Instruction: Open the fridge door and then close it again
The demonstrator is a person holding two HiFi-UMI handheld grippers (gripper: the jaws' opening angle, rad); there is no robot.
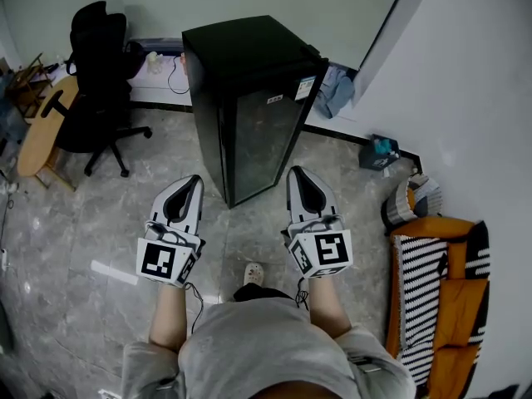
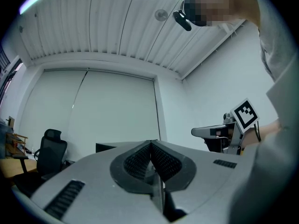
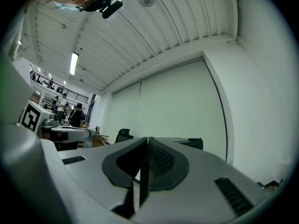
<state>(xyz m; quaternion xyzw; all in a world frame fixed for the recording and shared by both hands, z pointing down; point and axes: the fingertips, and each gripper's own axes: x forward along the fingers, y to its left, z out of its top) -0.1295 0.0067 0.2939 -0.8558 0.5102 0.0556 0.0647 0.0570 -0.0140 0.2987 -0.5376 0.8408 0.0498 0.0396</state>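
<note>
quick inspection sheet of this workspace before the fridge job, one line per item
surface: grey marbled floor, glossy
job's things: black fridge standing upright, its glass door closed
clutter: office chair and wooden table at left; dark box, basket and striped cushions at right
grippers: left gripper and right gripper both shut, empty, short of the fridge
cables: one cable on the ledge behind the fridge
surroundings: white wall; blue cloth behind the fridge
</note>
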